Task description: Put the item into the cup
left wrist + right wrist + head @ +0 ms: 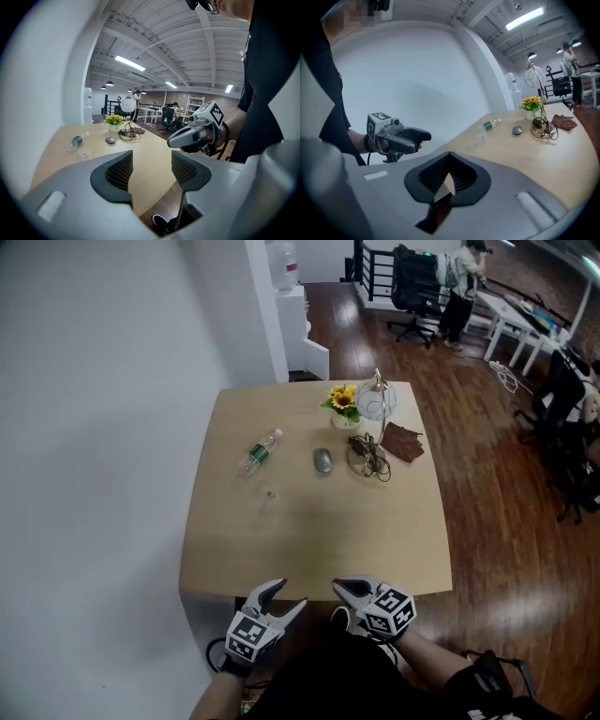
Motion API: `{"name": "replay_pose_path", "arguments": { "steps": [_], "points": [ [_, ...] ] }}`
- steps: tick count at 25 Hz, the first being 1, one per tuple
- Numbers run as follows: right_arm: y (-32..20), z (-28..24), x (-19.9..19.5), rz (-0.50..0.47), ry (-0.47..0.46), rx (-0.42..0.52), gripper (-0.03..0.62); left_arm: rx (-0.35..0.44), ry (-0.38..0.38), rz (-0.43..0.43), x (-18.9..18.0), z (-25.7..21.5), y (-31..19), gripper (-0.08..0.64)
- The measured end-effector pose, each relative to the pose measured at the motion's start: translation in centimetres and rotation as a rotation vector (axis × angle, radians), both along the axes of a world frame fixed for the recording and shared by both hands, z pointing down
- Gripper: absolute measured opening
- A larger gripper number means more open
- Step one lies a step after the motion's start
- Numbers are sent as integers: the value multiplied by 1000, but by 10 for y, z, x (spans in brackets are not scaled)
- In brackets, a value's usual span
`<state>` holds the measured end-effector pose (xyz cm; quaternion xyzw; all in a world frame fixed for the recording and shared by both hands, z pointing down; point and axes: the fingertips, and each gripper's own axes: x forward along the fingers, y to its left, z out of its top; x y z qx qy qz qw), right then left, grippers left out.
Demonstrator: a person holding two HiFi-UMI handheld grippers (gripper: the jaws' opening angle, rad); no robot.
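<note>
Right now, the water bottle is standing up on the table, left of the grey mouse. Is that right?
Not quite. The water bottle is lying on its side, not standing, as the head view shows. It is on the table, left of the grey mouse.

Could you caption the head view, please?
Left gripper and right gripper hover at the table's near edge; bottle, cup, mouse beyond.

Pale wooden surface point(309, 540), square-topped, its things gathered on the far half.
A plastic bottle point(259, 453) lies on its side at the left, with a small clear cup point(270, 493) standing near it on the closer side. A grey mouse point(322, 460) sits at the middle, just beside a round stand point(367, 463) draped in cable. A brown cloth point(403, 442) lies to the right, and a pot of yellow flowers point(344, 409) stands by the far edge.
</note>
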<state>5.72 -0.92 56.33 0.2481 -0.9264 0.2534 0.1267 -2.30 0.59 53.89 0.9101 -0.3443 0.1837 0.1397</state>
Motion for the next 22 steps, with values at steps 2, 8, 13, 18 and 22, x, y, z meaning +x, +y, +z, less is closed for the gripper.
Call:
{"name": "replay_pose_path", "arguments": {
  "steps": [2, 8, 13, 18, 22],
  "points": [
    [21, -1, -5, 10, 13, 0, 8, 9, 3, 10, -8, -2, 19, 255],
    [90, -17, -19, 95, -5, 0, 8, 27, 16, 48, -33, -9, 93, 255],
    [149, -44, -28, 164, -43, 30, 8, 24, 44, 79, -49, -14, 159, 255],
    [193, -66, -29, 200, -65, 57, 8, 30, 53, 110, -56, -17, 198, 255],
    [217, -72, -25, 202, -55, 80, 8, 51, 66, 116, -59, -23, 213, 255]
  ]
}}
